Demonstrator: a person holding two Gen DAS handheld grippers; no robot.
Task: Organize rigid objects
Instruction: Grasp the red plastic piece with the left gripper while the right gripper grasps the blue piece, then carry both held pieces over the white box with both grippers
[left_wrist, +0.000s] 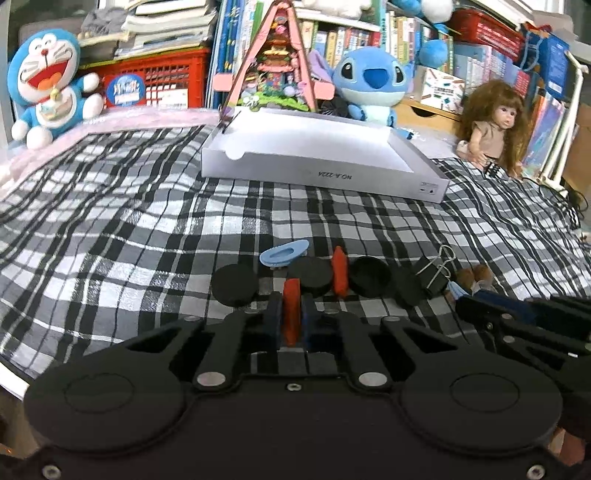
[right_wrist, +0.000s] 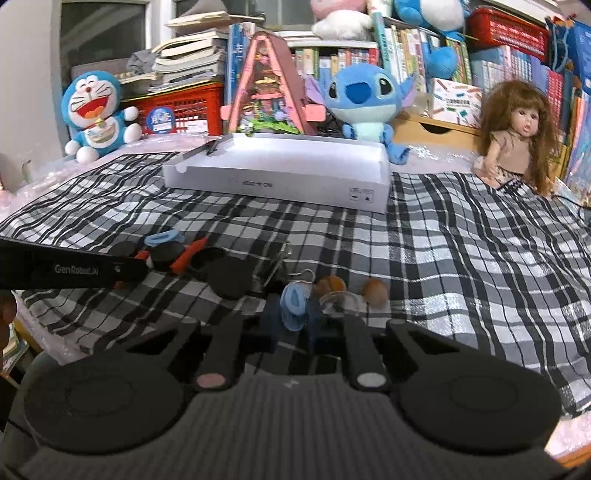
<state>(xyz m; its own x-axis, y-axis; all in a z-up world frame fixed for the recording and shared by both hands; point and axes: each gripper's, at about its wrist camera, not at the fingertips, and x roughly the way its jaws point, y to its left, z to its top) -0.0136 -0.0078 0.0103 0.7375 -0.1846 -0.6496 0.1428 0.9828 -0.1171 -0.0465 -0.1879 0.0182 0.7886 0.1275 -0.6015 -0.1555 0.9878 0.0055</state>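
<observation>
Box (left_wrist: 317, 177) lies at twelve o'clock, long side across, beyond both loads: your left hand-held gripper (left_wrist: 292, 314) pinches a red disc (left_wrist: 291, 310), your right hand-held gripper (right_wrist: 293, 314) a blue clip (right_wrist: 293, 304), left slightly nearer.

Discs (left_wrist: 309, 275), clips on cloth (left_wrist: 110, 221); box (left_wrist: 317, 173) behind them; plush toys behind box.

- Four black discs (left_wrist: 234, 285) lying ahead of the left gripper
- Two red pieces (left_wrist: 340, 275) showing
- Two blue clips (left_wrist: 283, 252) showing
- One binder clip (left_wrist: 434, 275) sitting
- One white box (left_wrist: 321, 173) sitting beyond
</observation>
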